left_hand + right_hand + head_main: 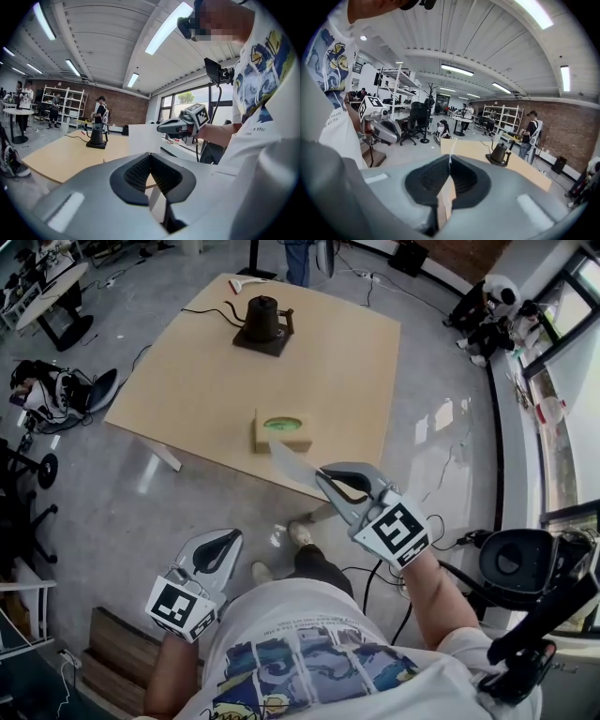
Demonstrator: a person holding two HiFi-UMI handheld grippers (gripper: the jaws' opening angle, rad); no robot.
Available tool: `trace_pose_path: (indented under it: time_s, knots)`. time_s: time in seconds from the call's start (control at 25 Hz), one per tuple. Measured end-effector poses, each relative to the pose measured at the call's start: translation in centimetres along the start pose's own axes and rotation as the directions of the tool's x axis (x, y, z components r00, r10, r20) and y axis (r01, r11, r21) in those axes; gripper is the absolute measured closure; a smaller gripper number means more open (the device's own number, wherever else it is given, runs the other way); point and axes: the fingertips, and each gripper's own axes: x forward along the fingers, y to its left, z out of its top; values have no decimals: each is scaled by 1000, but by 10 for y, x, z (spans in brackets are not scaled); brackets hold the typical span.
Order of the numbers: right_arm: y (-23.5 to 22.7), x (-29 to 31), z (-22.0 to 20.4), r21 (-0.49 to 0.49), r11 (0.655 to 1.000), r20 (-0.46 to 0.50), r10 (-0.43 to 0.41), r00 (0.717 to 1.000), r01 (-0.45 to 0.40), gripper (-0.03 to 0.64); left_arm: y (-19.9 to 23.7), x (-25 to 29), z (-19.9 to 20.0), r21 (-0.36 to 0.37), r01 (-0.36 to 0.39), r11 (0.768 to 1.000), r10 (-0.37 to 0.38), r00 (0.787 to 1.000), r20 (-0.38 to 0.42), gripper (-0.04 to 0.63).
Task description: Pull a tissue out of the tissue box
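Note:
A tan tissue box [281, 432] with a green slot stands near the front edge of the wooden table [187, 381]. A white tissue [292, 465] stretches from in front of the box to my right gripper [322, 474], which is shut on its near end, above the floor in front of the table. In the left gripper view the tissue [144, 138] hangs as a flat sheet from the right gripper [161, 127]. The right gripper view shows it edge-on between the shut jaws of that gripper [450, 157]. My left gripper [232, 536] is shut and empty, low by the person's body.
A black kettle [262, 320] on a dark base stands at the table's far side, a cable running from it. Office chairs [56, 395] stand at the left, cables lie on the floor at the right, and a person [298, 259] stands beyond the table.

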Motion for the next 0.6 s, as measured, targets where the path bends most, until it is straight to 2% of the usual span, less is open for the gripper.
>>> trace_pose_path:
  time_s: [0.6]
  knots:
    - [51, -44, 30, -1, 1000, 70, 4, 998, -4, 614, -20, -13, -7, 12, 29, 1000, -29, 1000, 4, 592]
